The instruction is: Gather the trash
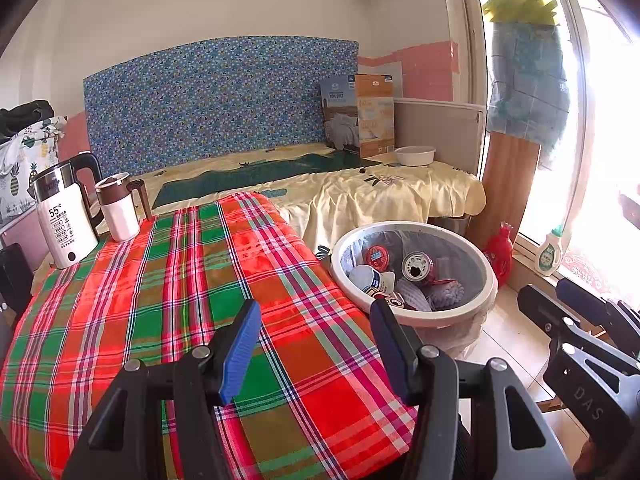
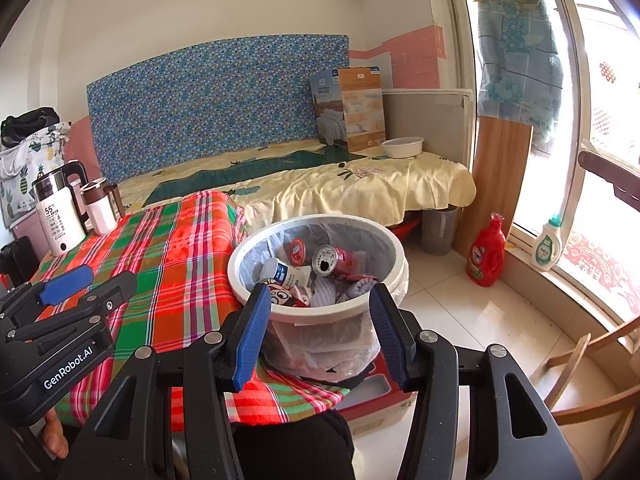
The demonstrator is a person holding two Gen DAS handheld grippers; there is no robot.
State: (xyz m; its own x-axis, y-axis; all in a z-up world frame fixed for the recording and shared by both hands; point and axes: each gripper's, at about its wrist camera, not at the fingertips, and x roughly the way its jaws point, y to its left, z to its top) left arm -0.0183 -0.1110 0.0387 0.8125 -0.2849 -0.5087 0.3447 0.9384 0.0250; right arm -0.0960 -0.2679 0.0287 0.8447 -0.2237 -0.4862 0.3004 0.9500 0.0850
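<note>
A white-rimmed trash bin [image 1: 400, 226] [image 2: 320, 221] with a plastic liner stands on the floor beside the plaid-covered table [image 1: 160, 280] [image 2: 168, 248]. Inside lie a red can [image 1: 418, 268] [image 2: 332, 260], a white bottle [image 1: 370, 278] [image 2: 284, 272], a printed wrapper and crumpled paper. My left gripper [image 1: 316, 344] [image 2: 96, 284] hovers open over the table's right part, with nothing between its blue pads. My right gripper [image 2: 320, 332] [image 1: 556, 292] is open and empty too, in front of the bin's near rim and slightly above it.
A white kettle [image 1: 64, 220] and a brown-topped mug [image 1: 118, 208] stand at the table's far left corner. Behind is a bed with a bowl [image 1: 415, 155] and a box. A red detergent bottle [image 2: 486, 256], a white bottle [image 2: 548, 248] and a wooden chair [image 2: 580, 380] are at the right.
</note>
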